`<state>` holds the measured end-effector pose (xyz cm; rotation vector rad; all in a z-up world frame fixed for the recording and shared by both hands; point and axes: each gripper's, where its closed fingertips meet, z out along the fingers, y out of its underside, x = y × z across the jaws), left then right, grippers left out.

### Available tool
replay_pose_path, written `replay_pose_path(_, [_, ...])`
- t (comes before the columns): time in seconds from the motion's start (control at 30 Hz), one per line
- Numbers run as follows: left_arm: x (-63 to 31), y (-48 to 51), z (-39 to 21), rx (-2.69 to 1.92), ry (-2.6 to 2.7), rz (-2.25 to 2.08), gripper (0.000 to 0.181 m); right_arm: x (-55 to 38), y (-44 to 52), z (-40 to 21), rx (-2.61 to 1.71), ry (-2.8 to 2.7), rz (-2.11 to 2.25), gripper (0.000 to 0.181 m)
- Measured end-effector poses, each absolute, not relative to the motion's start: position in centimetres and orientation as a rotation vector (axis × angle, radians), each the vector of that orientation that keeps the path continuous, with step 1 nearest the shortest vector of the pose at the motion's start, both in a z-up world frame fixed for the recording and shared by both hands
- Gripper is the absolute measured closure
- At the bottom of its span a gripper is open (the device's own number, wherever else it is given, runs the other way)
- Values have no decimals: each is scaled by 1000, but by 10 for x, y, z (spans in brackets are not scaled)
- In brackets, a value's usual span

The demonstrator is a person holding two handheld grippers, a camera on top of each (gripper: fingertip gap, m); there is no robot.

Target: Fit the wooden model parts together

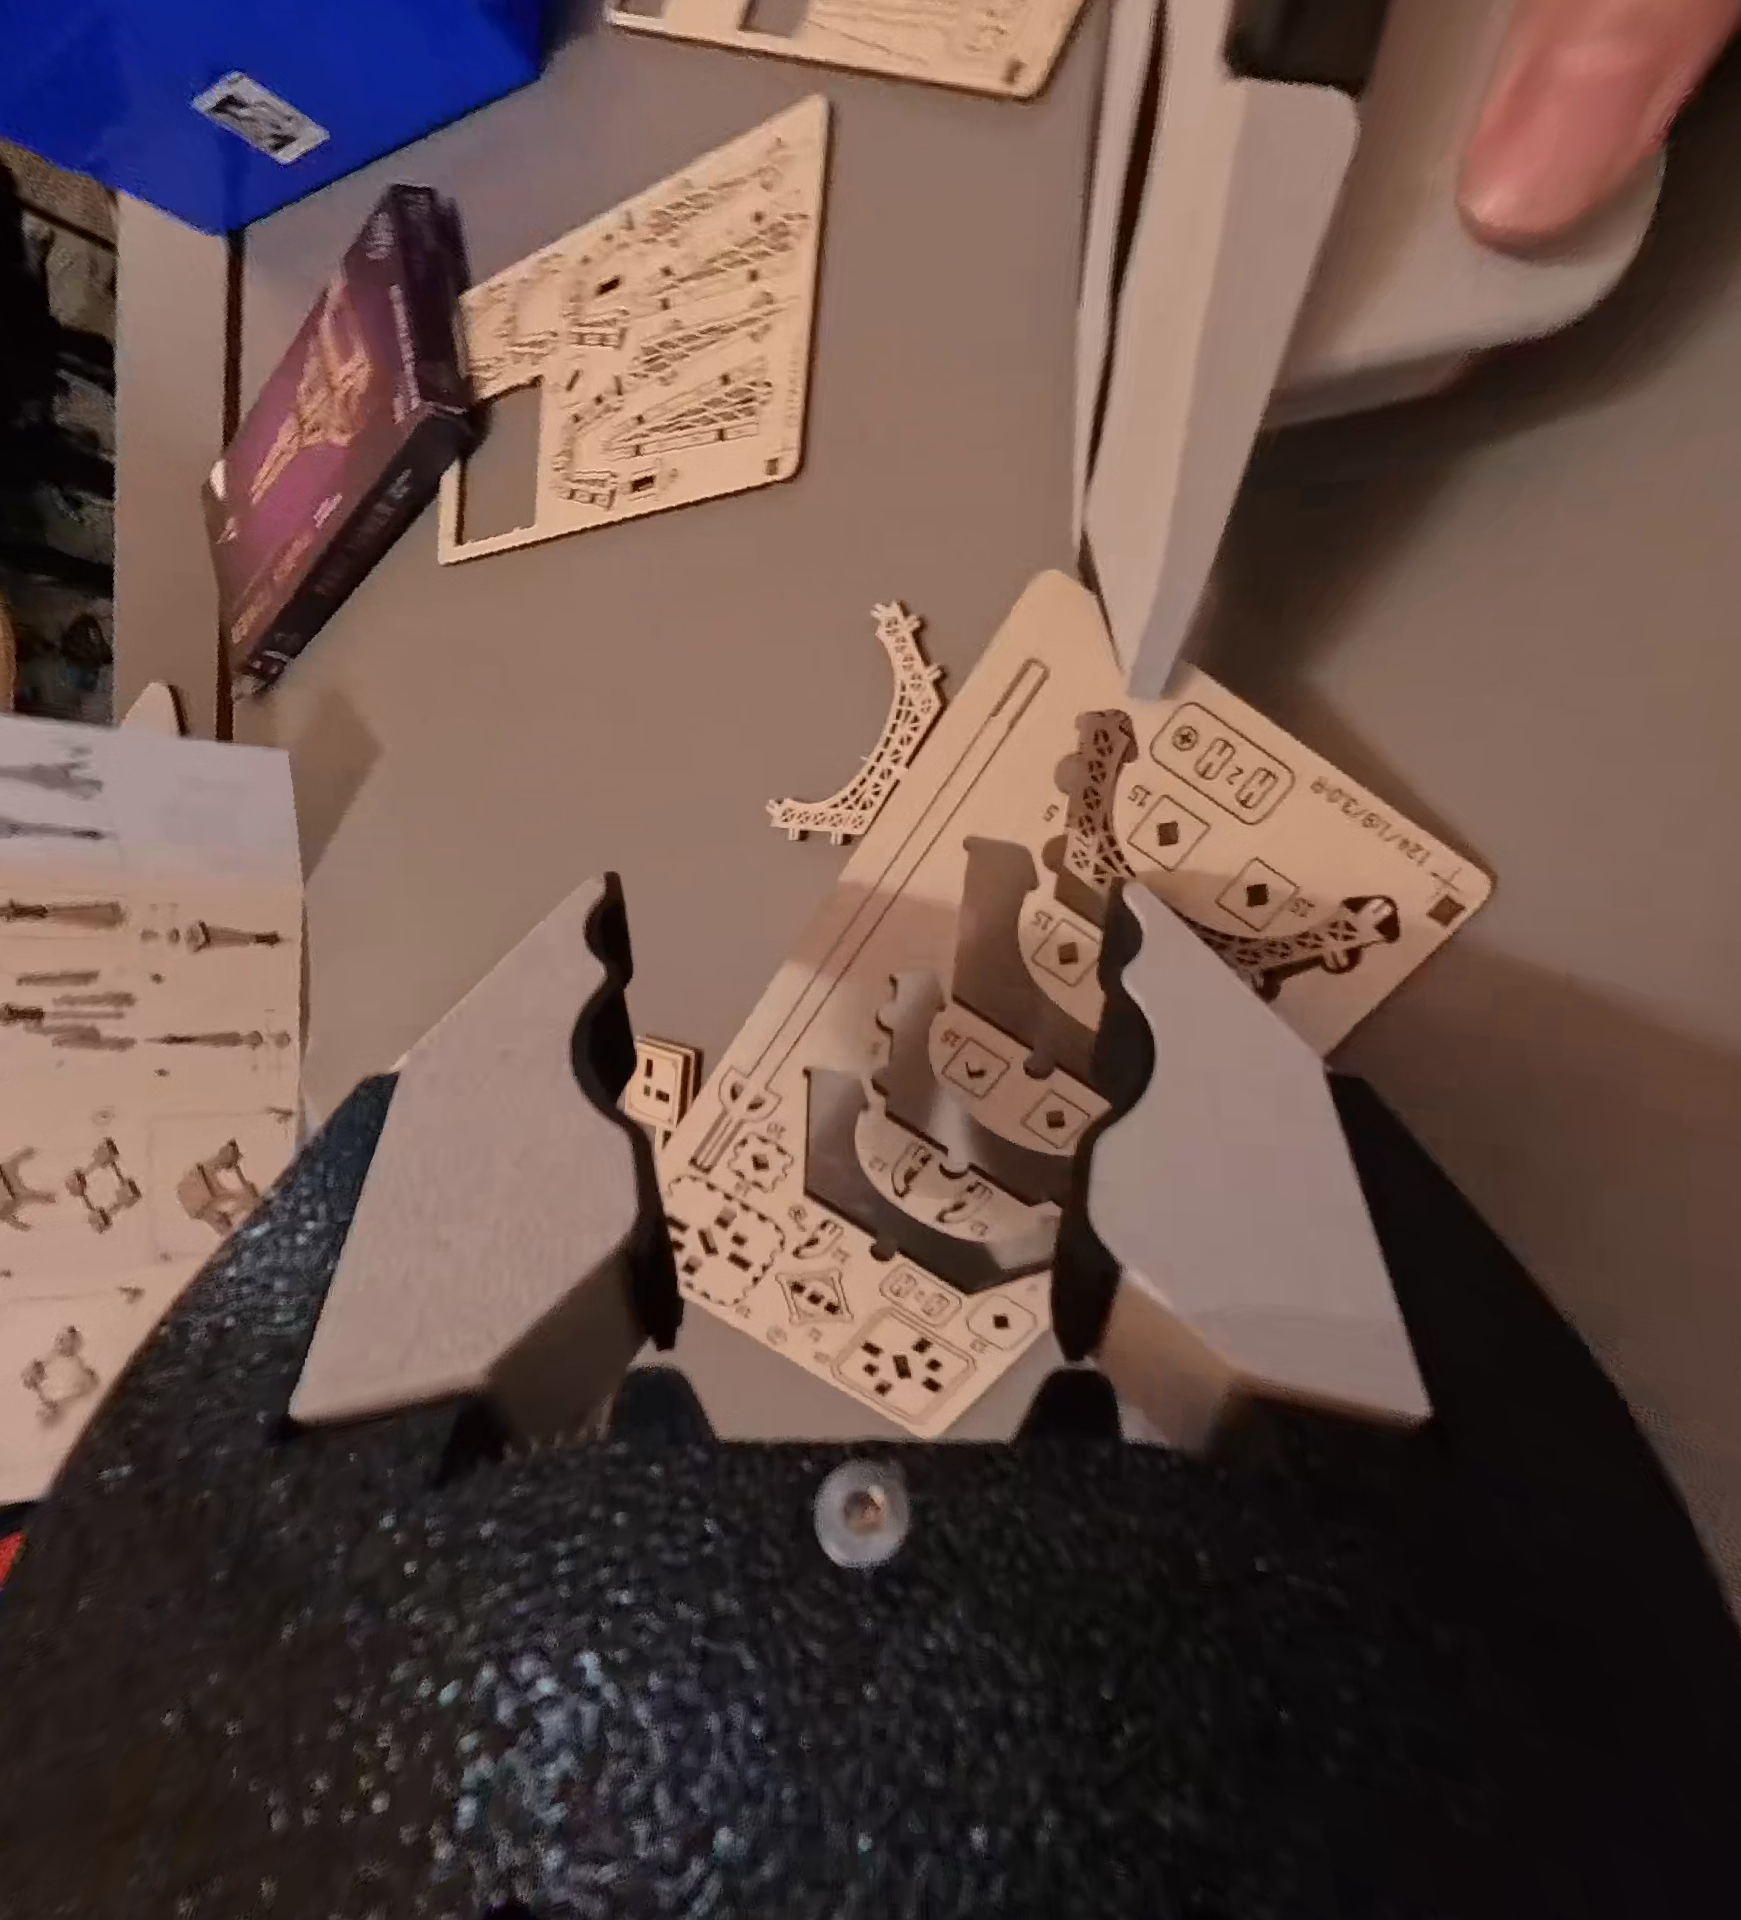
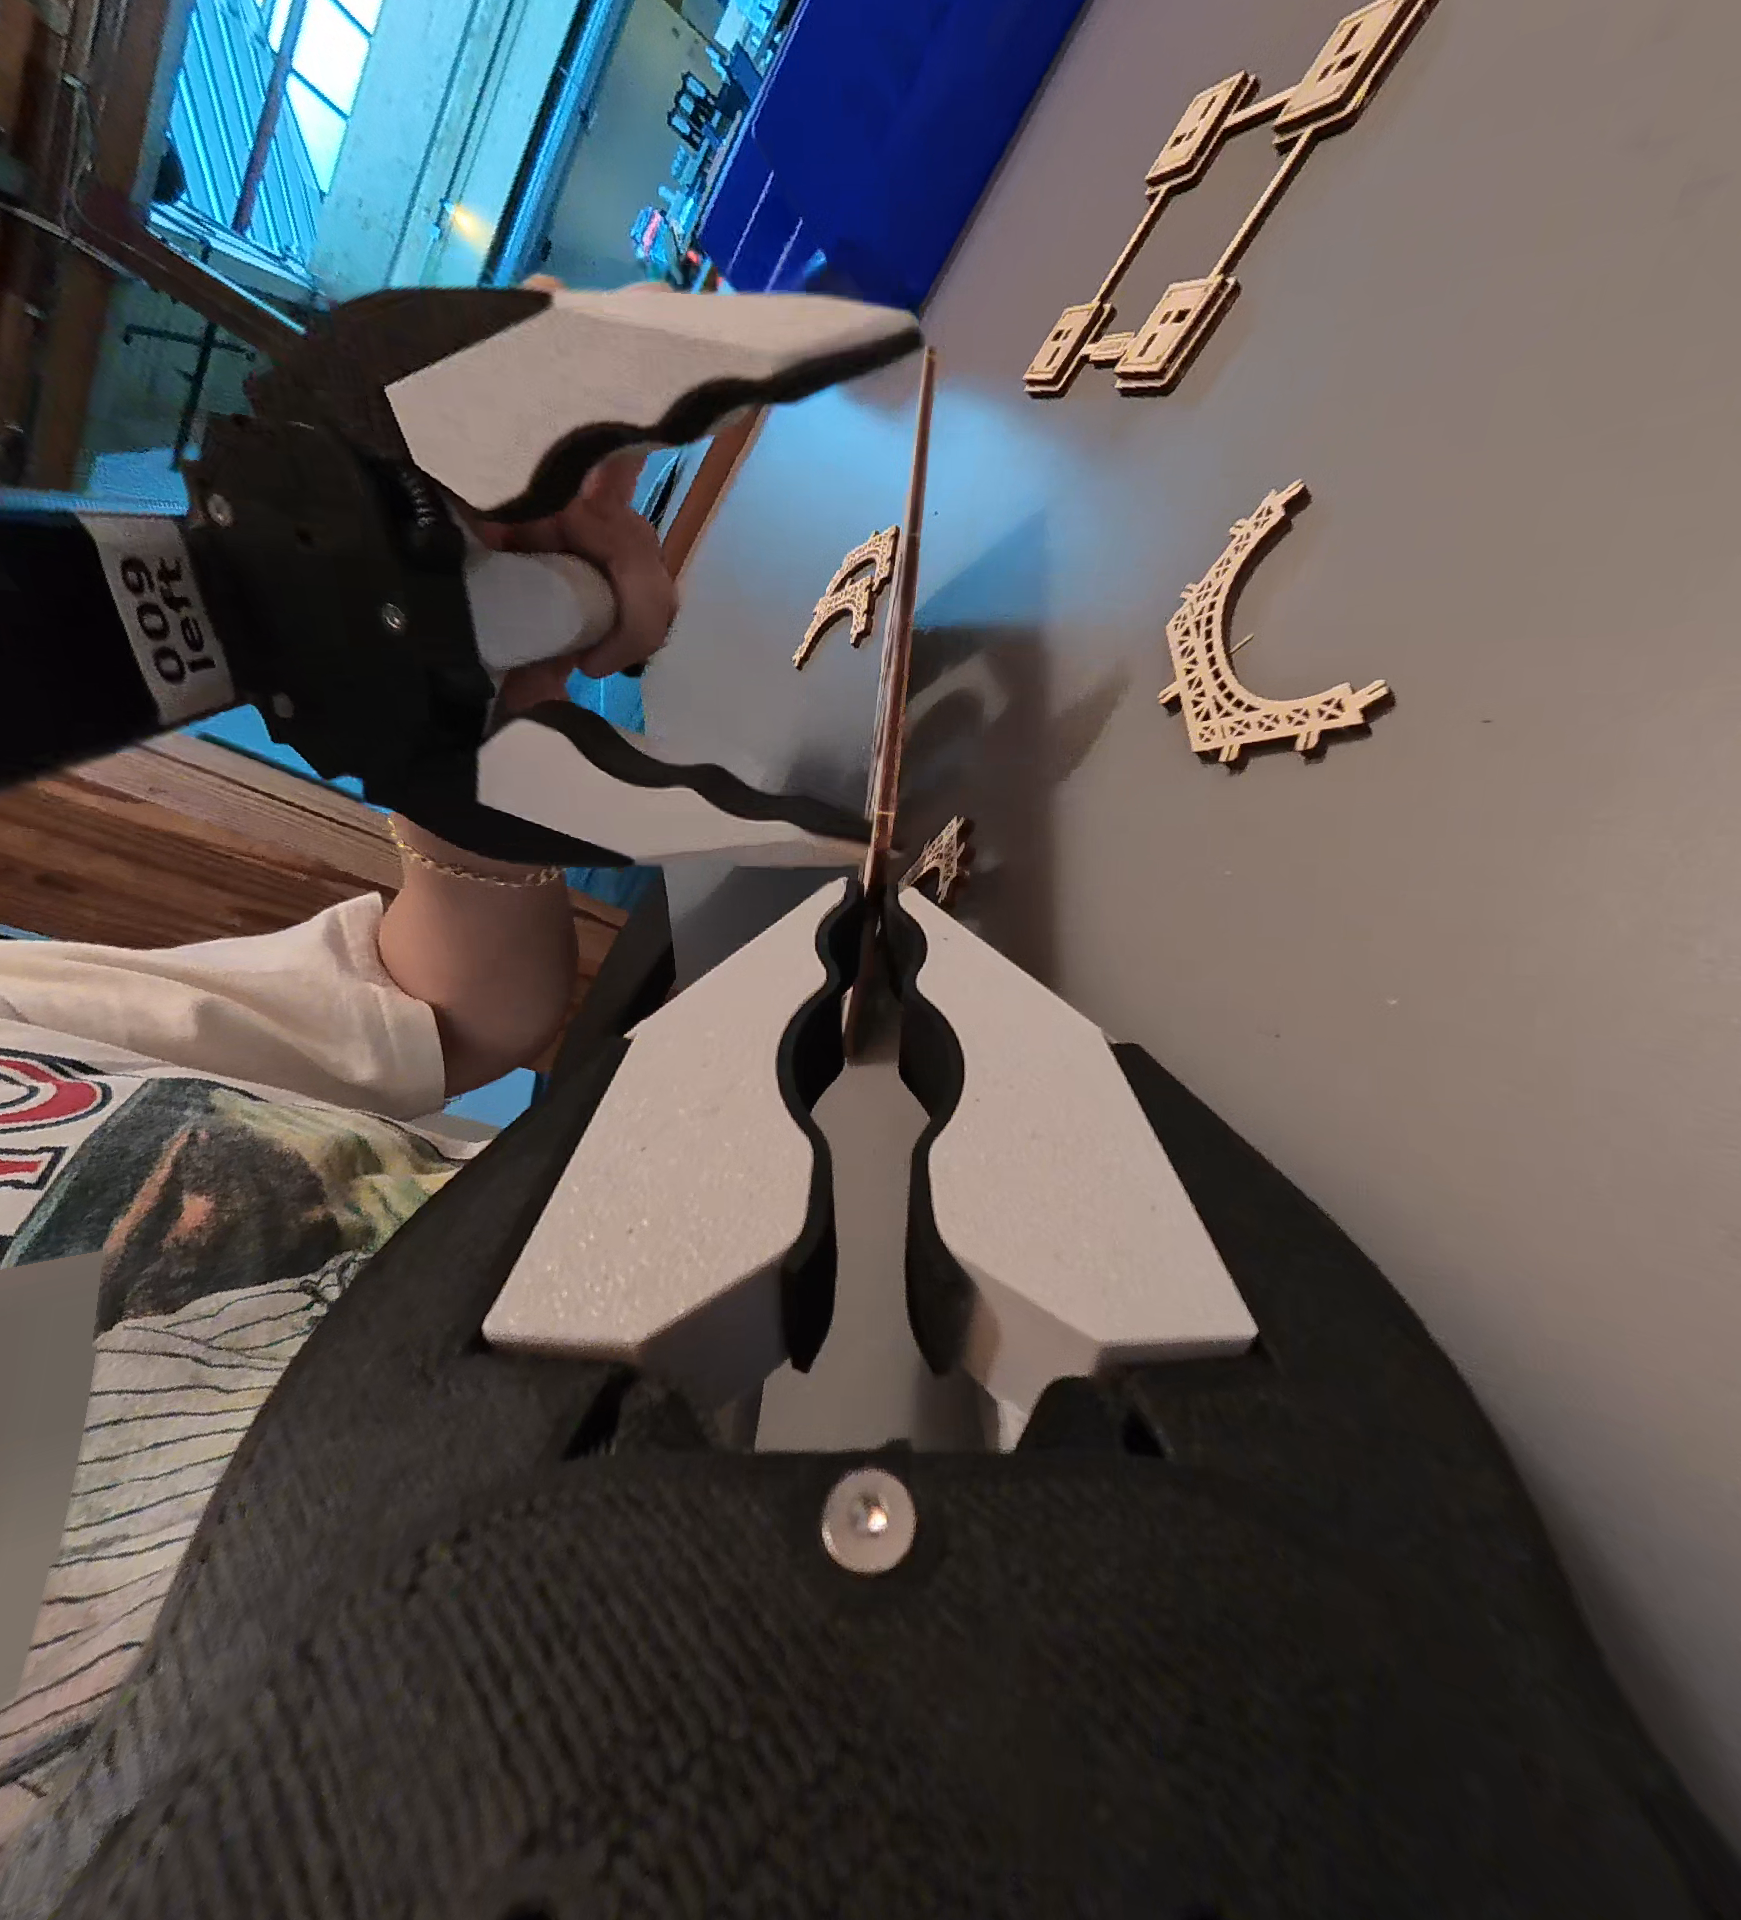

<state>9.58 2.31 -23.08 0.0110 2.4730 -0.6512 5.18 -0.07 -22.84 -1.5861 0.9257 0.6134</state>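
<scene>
Sheet (image 1: 959, 1060) of thin, brittle wood stands pinched edge-on in my right claw (image 2: 874, 925), left claw (image 1: 866, 1101) gaping before it; I'd grip its solid border.

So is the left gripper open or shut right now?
Open. The left gripper has a wide gap between its fingers, with the wooden sheet showing through it; the right wrist view also shows its fingers spread on either side of the sheet's edge.
</scene>
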Motion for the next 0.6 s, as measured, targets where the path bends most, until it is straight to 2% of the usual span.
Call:
replay_pose_path(0.13, [98,17,-232,168,2475,-572,92,53,-1,-232,-1596,946,612,180])
replay_pose_path(0.3, [102,21,-225,87,2481,-557,85,55,-2,-229,-1572,944,597,181])
replay_pose_path(0.37, [103,27,-206,-66,2414,-650,97,62,-7,-223,-1512,955,562,180])
replay_pose_path(0.53, [95,64,-167,-601,2173,-1108,103,74,-22,-195,-1291,921,561,180])
replay_pose_path(0.6, [88,87,-172,-821,2092,-1257,118,82,-33,-182,-1168,908,566,180])
